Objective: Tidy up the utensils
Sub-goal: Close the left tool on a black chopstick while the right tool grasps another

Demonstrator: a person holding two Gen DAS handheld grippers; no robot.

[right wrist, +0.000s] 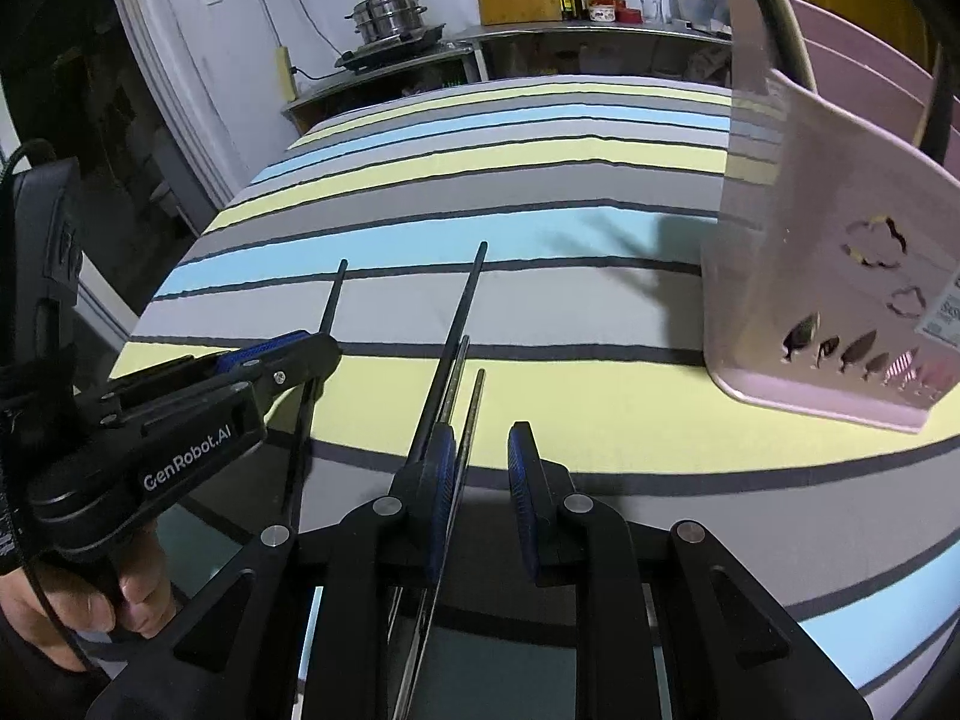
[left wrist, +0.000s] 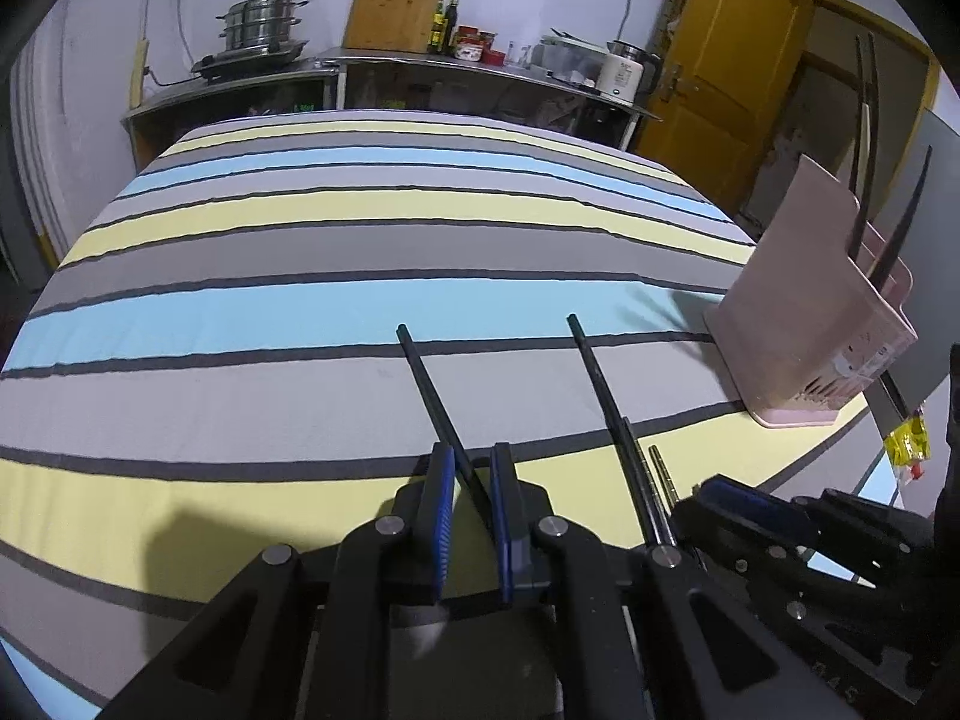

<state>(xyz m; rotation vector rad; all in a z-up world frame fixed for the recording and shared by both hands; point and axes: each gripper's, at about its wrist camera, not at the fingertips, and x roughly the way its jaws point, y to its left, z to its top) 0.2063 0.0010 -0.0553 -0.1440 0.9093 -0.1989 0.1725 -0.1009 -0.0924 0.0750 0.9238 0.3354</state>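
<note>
Black chopsticks lie on the striped tablecloth point(left wrist: 300, 228). My left gripper point(left wrist: 472, 480) has its jaws a little apart around one black chopstick point(left wrist: 429, 387) that runs between the pads. My right gripper point(right wrist: 483, 468) is open, with several chopsticks point(right wrist: 459, 324) lying against its left finger. It also shows at the right of the left wrist view point(left wrist: 744, 501). The left gripper appears in the right wrist view point(right wrist: 288, 354) over its chopstick point(right wrist: 333, 300). A pink utensil holder point(left wrist: 810, 312), also in the right wrist view point(right wrist: 828, 276), stands at the right with several utensils upright in it.
A steel counter point(left wrist: 390, 69) at the back carries a steamer pot point(left wrist: 261, 21), a cutting board, bottles and a rice cooker point(left wrist: 624, 75). An orange door point(left wrist: 732, 60) is at the right. A yellow packet point(left wrist: 909, 441) lies past the holder near the table edge.
</note>
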